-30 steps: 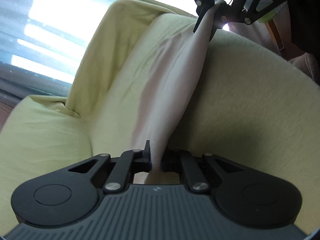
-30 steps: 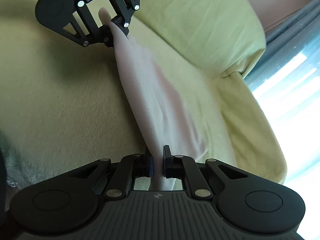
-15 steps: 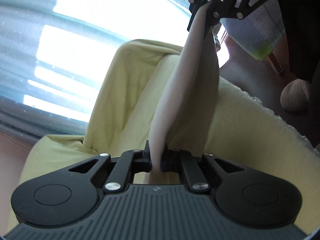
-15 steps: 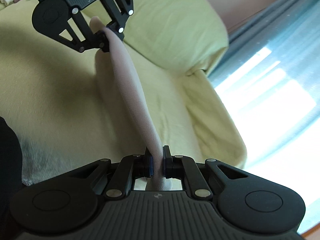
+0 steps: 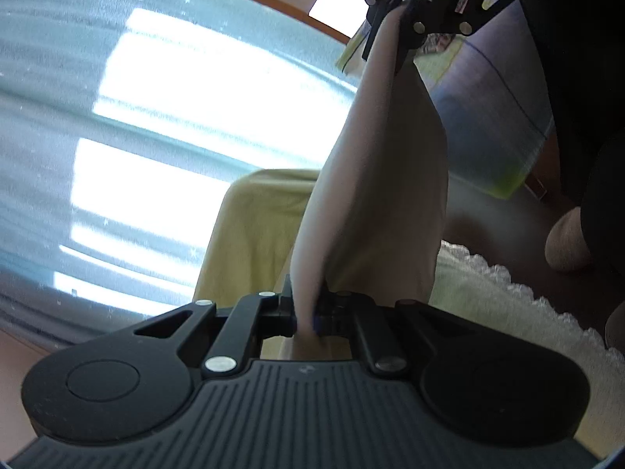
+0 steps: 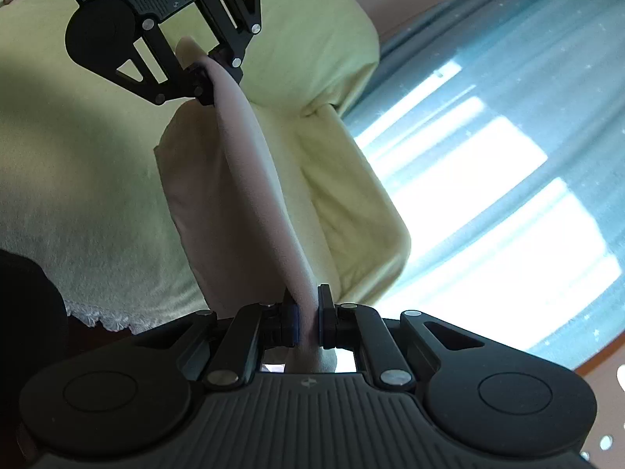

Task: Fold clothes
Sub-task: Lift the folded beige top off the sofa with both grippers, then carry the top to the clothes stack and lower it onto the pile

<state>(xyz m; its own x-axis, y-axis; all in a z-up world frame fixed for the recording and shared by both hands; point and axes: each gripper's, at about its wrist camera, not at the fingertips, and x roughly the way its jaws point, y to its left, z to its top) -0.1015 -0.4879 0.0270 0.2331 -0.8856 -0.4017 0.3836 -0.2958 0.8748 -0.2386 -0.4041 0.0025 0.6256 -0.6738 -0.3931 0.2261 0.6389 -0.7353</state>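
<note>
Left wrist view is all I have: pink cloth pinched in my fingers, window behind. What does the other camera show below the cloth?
Observer: In the right wrist view, the pink cloth hangs over a yellow-green covered sofa, with a fold of it drooping toward the seat.
Operator: Is the right gripper clamped on it too?
Observer: Yes, the right gripper is shut on the cloth's edge, the cloth coming out behind its pads.
Operator: And how does my left one look from there?
Observer: The left gripper sits at the far end of the same edge, shut on it, so the edge runs between the two.
</note>
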